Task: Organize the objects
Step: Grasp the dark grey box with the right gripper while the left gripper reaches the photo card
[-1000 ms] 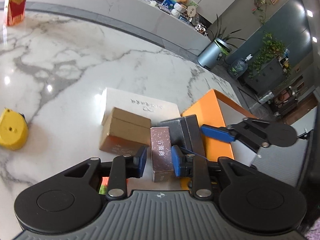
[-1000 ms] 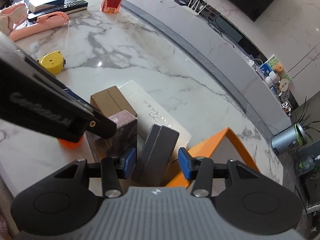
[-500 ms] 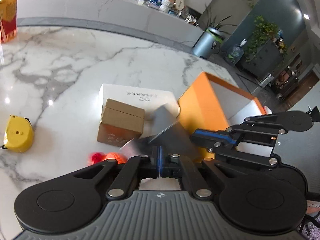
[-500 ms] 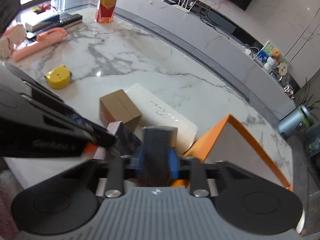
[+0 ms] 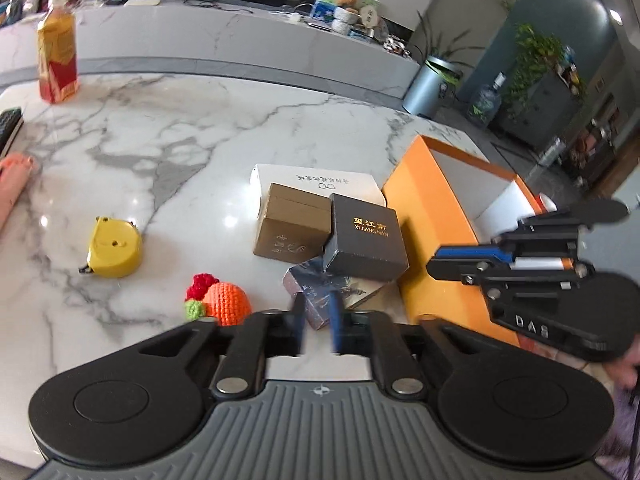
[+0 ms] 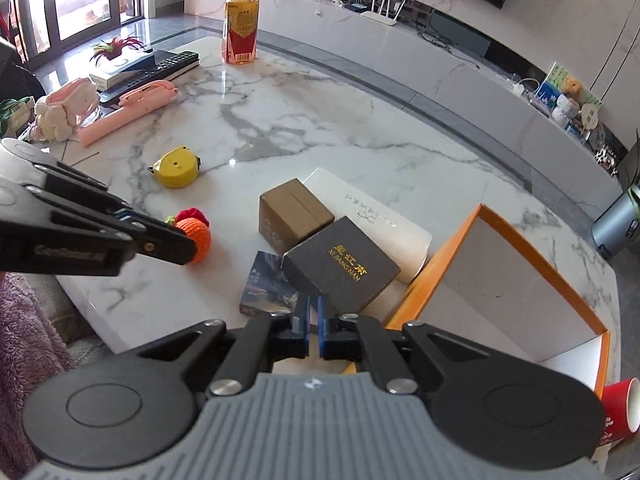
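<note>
My left gripper [image 5: 317, 314] hangs above the table's near edge, its jaws opening with nothing between them. Just beyond its tips a blue patterned box [image 5: 332, 292] lies flat. A dark grey box with gold lettering [image 5: 366, 236] rests tilted on it and against a brown box [image 5: 290, 224]. In the right wrist view my right gripper [image 6: 314, 322] is shut and empty, hovering over the dark grey box [image 6: 342, 268] and the blue patterned box [image 6: 266, 284]. The open orange box [image 6: 448, 256] stands to the right. The left gripper [image 6: 188, 248] reaches in from the left.
A flat white box [image 5: 316, 178] lies behind the brown box. A crochet orange [image 5: 226, 302] and a yellow tape measure [image 5: 114, 248] sit to the left. Far back stand a drink bottle [image 6: 240, 28], a remote [image 6: 160, 68] and pink items [image 6: 128, 108]. A red cup [image 6: 620, 408] is near the right edge.
A second ago the patterned box and the dark box stood upright between the open jaws. Both jaws closed, the boxes toppled flat, both grippers pulled back and up, and the left jaws parted again.
</note>
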